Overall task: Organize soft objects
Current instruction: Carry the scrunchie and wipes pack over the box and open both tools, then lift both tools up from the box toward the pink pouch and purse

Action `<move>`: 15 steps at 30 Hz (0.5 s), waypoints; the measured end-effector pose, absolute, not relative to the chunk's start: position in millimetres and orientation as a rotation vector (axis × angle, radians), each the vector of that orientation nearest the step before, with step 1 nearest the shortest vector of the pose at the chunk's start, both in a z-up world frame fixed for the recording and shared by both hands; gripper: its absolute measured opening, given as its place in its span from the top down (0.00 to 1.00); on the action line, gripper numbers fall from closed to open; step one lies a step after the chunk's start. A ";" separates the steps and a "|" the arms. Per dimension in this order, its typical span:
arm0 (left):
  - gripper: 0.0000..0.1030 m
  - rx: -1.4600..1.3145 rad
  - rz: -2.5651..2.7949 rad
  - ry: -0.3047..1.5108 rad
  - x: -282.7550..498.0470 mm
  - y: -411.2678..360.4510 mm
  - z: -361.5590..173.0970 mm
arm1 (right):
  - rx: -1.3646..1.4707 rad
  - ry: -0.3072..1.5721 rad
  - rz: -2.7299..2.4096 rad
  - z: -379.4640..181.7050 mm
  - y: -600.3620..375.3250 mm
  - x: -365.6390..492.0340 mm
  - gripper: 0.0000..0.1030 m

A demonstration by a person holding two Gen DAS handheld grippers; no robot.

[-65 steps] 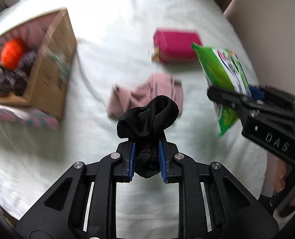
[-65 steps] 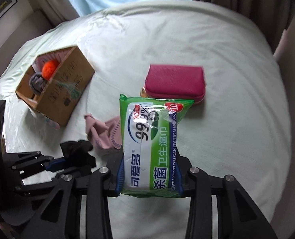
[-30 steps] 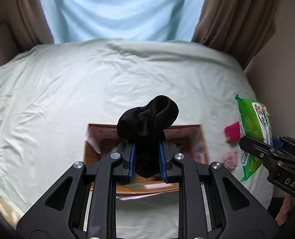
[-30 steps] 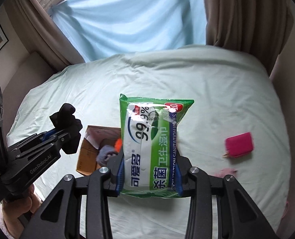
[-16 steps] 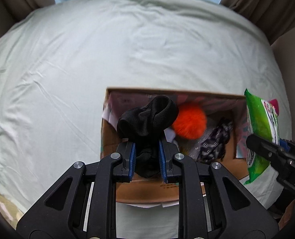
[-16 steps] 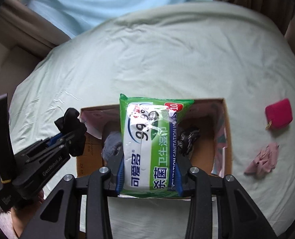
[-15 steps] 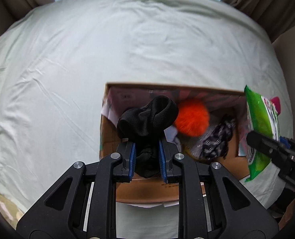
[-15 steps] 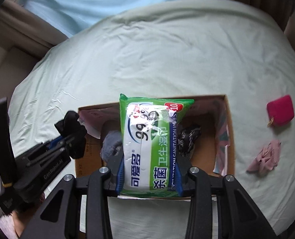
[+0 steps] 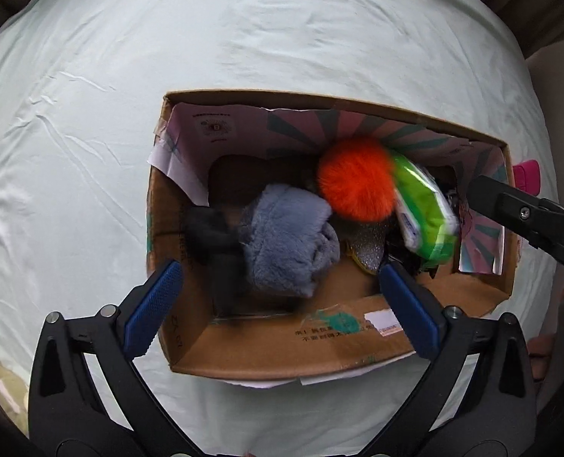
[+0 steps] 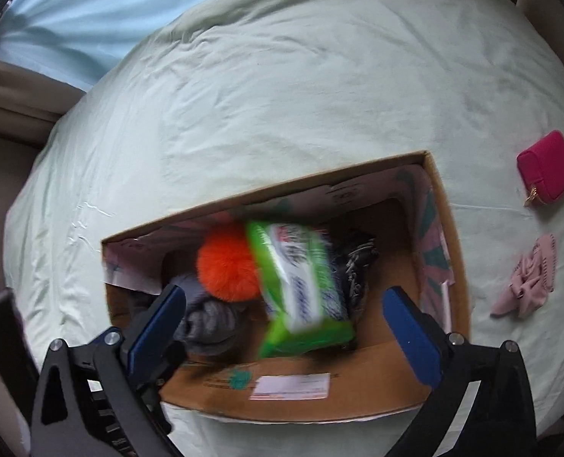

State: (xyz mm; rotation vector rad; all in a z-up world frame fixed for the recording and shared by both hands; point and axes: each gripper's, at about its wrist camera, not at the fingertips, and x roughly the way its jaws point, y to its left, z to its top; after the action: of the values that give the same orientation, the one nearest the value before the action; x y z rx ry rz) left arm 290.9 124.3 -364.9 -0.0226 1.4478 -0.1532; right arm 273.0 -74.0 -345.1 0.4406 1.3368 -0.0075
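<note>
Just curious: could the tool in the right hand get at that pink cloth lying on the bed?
Probably yes. The pink cloth lies bare on the sheet beside the cardboard box, nothing on it, and the right tool hangs empty, its jaws opening.

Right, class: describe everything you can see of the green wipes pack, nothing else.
The green wipes pack is a soft, glossy plastic pouch, bright green with a white printed label, blurred. It sits tilted inside the cardboard box, against the orange pompom, over dark, partly hidden items. The right gripper above it is opening, its pads clear of the pack.
</note>
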 end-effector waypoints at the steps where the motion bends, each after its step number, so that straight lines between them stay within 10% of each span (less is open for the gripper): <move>1: 0.00 -0.015 -0.154 1.448 289.7 122.2 -364.6 | 0.419 1.341 -0.012 -345.2 -74.6 273.3 0.00; 15: 0.00 0.013 -0.165 1.388 272.4 122.1 -327.6 | 0.391 1.335 0.029 -332.0 -84.6 256.7 0.00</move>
State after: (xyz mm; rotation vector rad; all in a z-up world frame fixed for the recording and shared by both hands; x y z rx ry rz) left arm 272.4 122.1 -327.6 0.0130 1.3877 -0.1648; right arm 256.7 -84.6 -332.0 0.3908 1.3354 0.0294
